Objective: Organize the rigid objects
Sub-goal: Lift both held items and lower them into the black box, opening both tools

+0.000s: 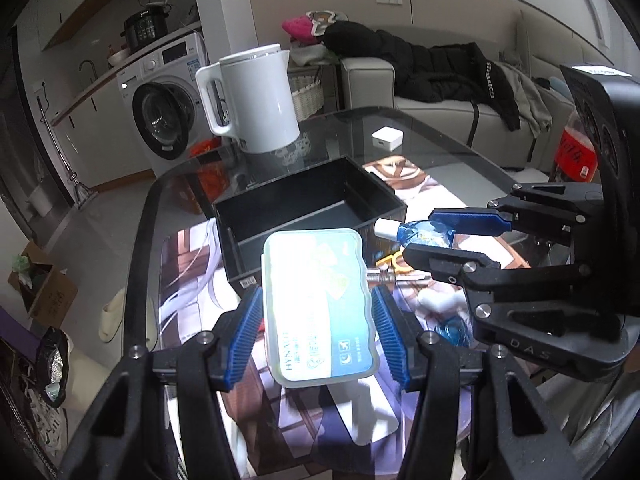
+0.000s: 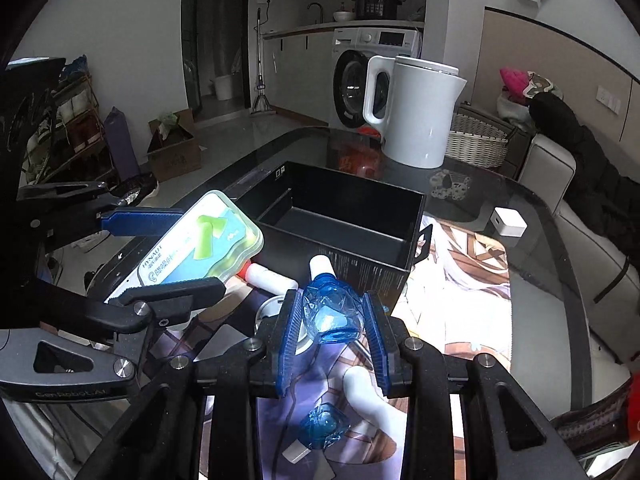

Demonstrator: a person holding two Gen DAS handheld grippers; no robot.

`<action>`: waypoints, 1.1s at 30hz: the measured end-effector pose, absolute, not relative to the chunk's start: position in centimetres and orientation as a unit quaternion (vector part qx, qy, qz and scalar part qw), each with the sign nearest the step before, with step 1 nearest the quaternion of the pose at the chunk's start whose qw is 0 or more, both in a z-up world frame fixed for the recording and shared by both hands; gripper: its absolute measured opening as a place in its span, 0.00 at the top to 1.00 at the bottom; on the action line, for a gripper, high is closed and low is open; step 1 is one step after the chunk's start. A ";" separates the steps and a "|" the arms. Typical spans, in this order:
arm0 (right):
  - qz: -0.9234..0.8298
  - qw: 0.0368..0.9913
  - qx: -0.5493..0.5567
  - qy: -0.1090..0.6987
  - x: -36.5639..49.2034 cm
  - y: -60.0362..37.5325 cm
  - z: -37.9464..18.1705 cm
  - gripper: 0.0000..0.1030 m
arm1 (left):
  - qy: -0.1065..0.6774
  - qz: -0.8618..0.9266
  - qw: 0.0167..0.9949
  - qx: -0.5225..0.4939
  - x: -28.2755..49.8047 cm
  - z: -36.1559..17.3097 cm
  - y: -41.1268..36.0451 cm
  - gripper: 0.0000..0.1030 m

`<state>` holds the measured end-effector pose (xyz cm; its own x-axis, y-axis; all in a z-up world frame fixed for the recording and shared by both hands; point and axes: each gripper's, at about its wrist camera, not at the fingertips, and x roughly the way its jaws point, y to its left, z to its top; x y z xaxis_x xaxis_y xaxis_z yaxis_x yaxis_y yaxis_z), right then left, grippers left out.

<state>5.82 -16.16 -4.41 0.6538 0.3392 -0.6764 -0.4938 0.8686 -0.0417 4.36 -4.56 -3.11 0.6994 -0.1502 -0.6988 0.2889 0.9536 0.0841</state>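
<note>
Left gripper (image 1: 316,334): pinching a translucent earplug case (image 1: 318,304) — lifted.
Right gripper (image 2: 332,330): pinching a blue bottle (image 2: 330,312).
Black box (image 2: 360,216): just ahead of both — open.

The pale translucent plastic case (image 1: 320,312) with a blue-and-white label bears the brand "HYNAUT" along the label's edge; the smaller print beside it is not legible. The left hand-held gripper (image 2: 160,256), seen from the right wrist camera, carries "GenRobot.AI" on its dark body. The right hand-held gripper (image 1: 432,240) shows the raised letters "DAS" on its black body.
</note>
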 end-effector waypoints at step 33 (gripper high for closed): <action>0.172 0.880 -0.113 0.429 19.1 -14.2 -7.6 0.70 | 0.462 -0.043 0.885 0.017 18.2 -7.9 -2.5 0.47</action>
<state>19.07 -14.21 -7.57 0.5734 0.2056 -0.7930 -0.4000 0.9150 -0.0520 18.15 -2.49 -7.91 0.5685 -0.0616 -0.8203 0.0924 0.9957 -0.0107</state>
